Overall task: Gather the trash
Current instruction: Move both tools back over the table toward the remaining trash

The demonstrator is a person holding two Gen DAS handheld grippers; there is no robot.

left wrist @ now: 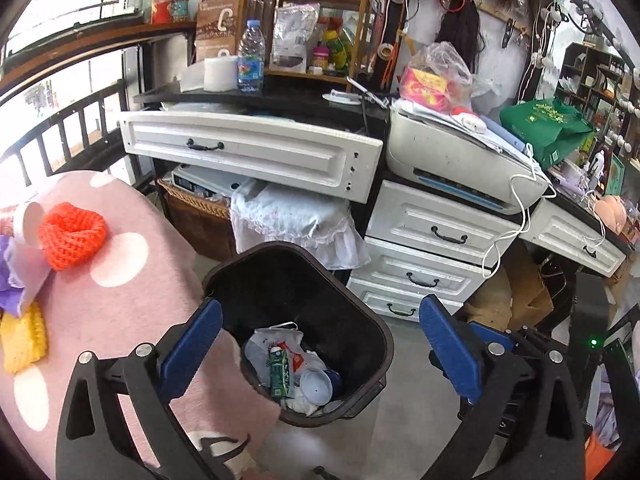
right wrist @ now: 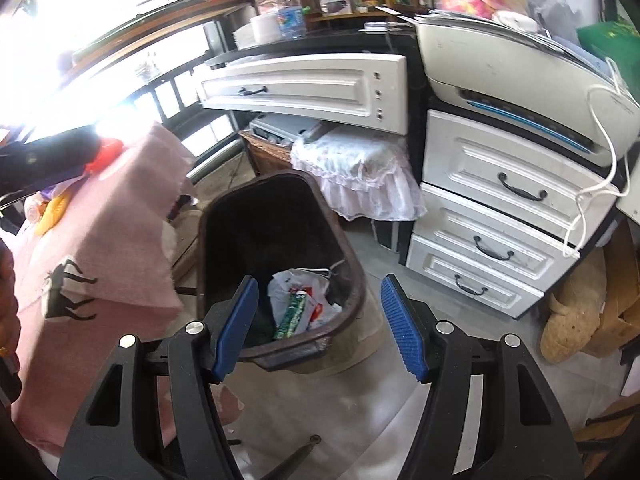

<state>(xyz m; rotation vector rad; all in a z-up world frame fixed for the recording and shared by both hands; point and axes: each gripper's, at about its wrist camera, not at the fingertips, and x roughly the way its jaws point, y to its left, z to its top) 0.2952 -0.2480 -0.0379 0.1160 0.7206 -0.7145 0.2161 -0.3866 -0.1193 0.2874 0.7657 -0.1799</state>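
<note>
On the pink cloth (left wrist: pixel 132 280) at nine o'clock lie the leftover scraps: an orange foam net (left wrist: pixel 72 236), purple paper (left wrist: pixel 12 272) and a yellow net (left wrist: pixel 24 340). The left gripper (left wrist: pixel 320 340) is spread wide and holds nothing, poised over the dark bin (left wrist: pixel 372 328) at six o'clock, where a green carton (left wrist: pixel 280 372) and a white bag (left wrist: pixel 276 340) already sit. The right gripper (right wrist: pixel 320 320) is likewise spread and empty. Likely risks: the soft nets squashing and slipping from the pads, or a jaw clipping the bin's rim and tipping it.
</note>
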